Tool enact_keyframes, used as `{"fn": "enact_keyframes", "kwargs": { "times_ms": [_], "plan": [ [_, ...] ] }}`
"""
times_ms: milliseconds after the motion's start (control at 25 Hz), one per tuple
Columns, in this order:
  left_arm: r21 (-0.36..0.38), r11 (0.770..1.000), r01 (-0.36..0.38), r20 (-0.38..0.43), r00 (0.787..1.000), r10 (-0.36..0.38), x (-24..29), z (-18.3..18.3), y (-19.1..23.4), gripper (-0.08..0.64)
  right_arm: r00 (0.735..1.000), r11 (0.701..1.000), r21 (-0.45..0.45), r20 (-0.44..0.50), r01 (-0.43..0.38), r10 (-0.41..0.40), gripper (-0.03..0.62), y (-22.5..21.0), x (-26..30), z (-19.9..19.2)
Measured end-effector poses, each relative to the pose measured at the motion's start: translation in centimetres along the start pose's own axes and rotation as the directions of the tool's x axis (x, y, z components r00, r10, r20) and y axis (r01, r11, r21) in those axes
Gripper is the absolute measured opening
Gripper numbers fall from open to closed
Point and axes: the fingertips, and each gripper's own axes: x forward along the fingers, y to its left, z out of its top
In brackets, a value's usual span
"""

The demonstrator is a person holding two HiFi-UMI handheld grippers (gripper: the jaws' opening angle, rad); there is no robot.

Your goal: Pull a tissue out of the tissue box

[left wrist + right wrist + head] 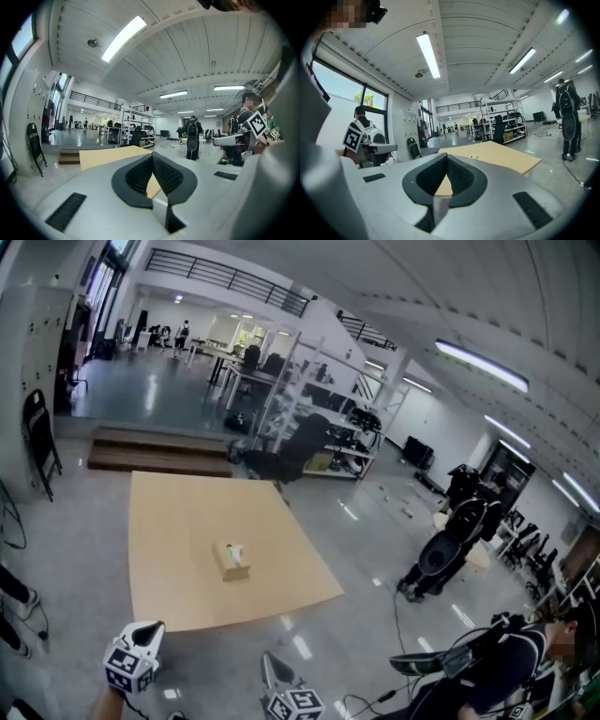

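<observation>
- The step in hand reads as the approach: the small tan cardboard tissue box (234,564), with a white tissue (234,549) standing up out of its top slot, sits alone near the middle of the wide pale wooden bench (178,521), well apart from both tools
- The left hand-held gripper (143,634) hangs over the grey floor on the near side of the bench's near edge; in the left gripper view its jaws are pressed together at the tips with nothing between them (152,158)
- The right hand-held gripper (272,667) is also short of the near edge and further right; its jaws are likewise pressed together and empty (446,160)
- The next move probably calls for carrying both tools across the near edge to the box, spreading one pair of jaws round the raised tissue, and likely steadying the light box with the other so it does not lift with the pull
- The bench top around the box is bare on all sides, so either tool can come in low and level from the near side
- The bench's right corner (341,592) juts toward the walkway
- A black office chair (292,452) stands at the far edge
- A person with a dark backpack (448,551) stands well off to the right, and a dark cable (398,634) trails on the floor there
</observation>
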Motion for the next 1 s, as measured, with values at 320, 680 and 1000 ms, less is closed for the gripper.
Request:
{"fn": "enact_keyframes", "kwargs": {
  "times_ms": [320,680,1000],
  "plan": [
    [0.012,1.0,-0.007,-0.001,1.0,0.007,5.2,0.3,4.9,0.008,1.0,1.0,-0.008,-0.013,0.018,-0.018,0.009,-1.8,6.3,0.9],
    [0.002,1.0,0.011,0.009,1.0,-0.011,9.5,0.8,9.2,0.008,1.0,0.999,-0.024,-0.002,0.022,-0.022,0.009,-2.7,12.3,2.5],
    [-0.003,1.0,0.018,-0.003,1.0,-0.018,11.9,1.0,11.6,0.008,1.0,1.0,-0.016,-0.004,0.017,-0.017,0.009,-2.6,16.2,3.0]
  ]
}}
